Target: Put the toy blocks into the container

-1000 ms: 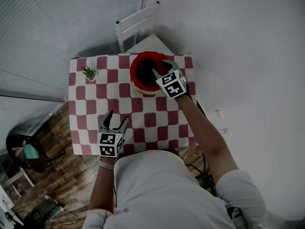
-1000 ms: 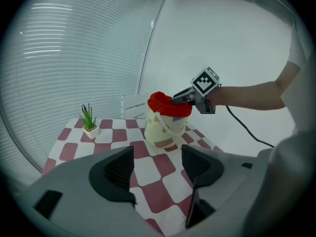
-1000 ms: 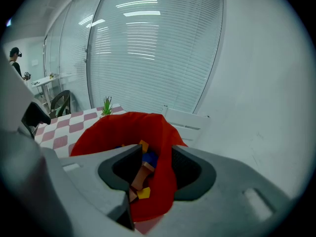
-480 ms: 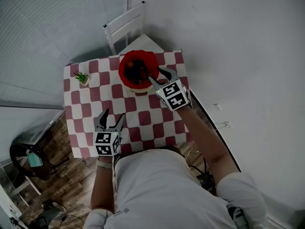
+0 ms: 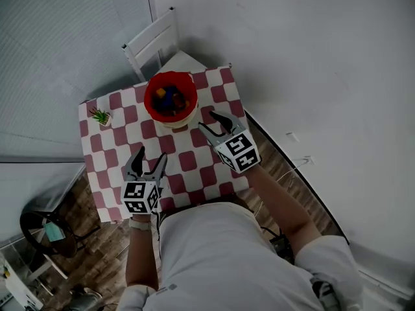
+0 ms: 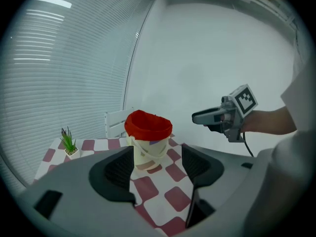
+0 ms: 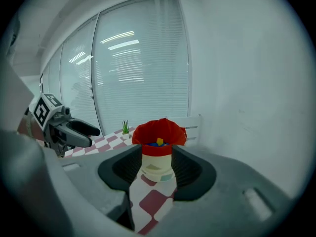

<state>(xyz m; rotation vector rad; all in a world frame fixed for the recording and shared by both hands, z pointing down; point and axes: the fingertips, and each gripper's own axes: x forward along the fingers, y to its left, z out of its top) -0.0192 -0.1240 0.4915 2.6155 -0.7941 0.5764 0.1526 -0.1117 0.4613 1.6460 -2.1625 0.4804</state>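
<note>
Container [image 5: 191, 94] upright, mouth up, blocks [image 5: 170, 100] inside, L tongs [image 5: 150, 155] & R tongs [image 5: 209, 121] — both apart, empty.

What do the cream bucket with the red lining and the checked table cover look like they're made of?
The cream bucket looks like smooth matte plastic, going by its even wall. Its red lining crumples over the rim: thin fabric or plastic film, unclear which. The red-and-white checked table cover lies flat, without glare: probably cloth or vinyl.

Near half of surface [image 5: 187, 162]: open checks, free passage | far middle: container [image 5: 170, 100] stands in the way | far-left corner: potted plant [image 5: 100, 116] | behind: chair [image 5: 152, 39] | right edge: wall [image 7: 237, 83] near.
</note>
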